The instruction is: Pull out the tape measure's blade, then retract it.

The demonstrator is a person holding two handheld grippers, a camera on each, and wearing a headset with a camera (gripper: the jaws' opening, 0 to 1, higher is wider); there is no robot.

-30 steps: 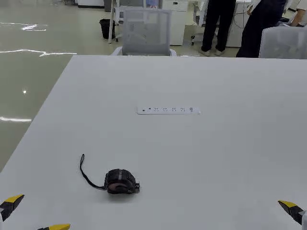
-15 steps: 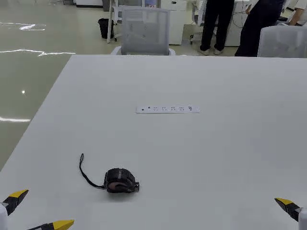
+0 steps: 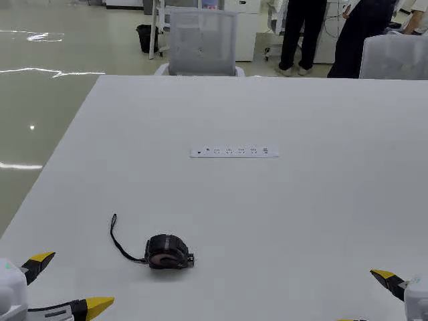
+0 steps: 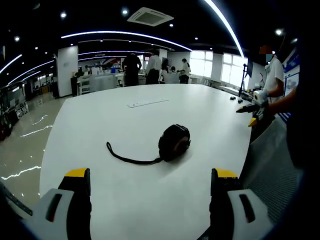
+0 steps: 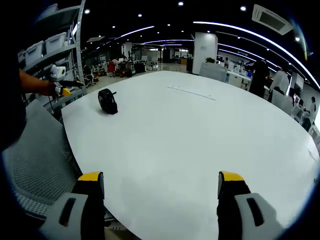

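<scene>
A black tape measure [image 3: 168,251] lies on the white table [image 3: 314,214] near its front left, blade in, its black wrist strap [image 3: 120,239] trailing left. My left gripper [image 3: 69,284] hovers open at the bottom left, short of the tape measure and to its left. In the left gripper view the tape measure [image 4: 174,142] sits ahead between the wide-apart yellow-tipped jaws of the left gripper [image 4: 151,173]. My right gripper [image 3: 370,297] is open at the bottom right, far from the tape measure [image 5: 107,100], with nothing between the jaws of the right gripper [image 5: 160,176].
A white power strip [image 3: 234,152] lies flat mid-table. A grey mesh chair [image 3: 202,43] stands at the far edge, another chair [image 3: 394,59] at the far right. People [image 3: 304,33] stand beyond. The table's left edge drops to a glossy floor [image 3: 33,100].
Both grippers have come further up into the head view, toward the table's middle. The tape measure has not moved.
</scene>
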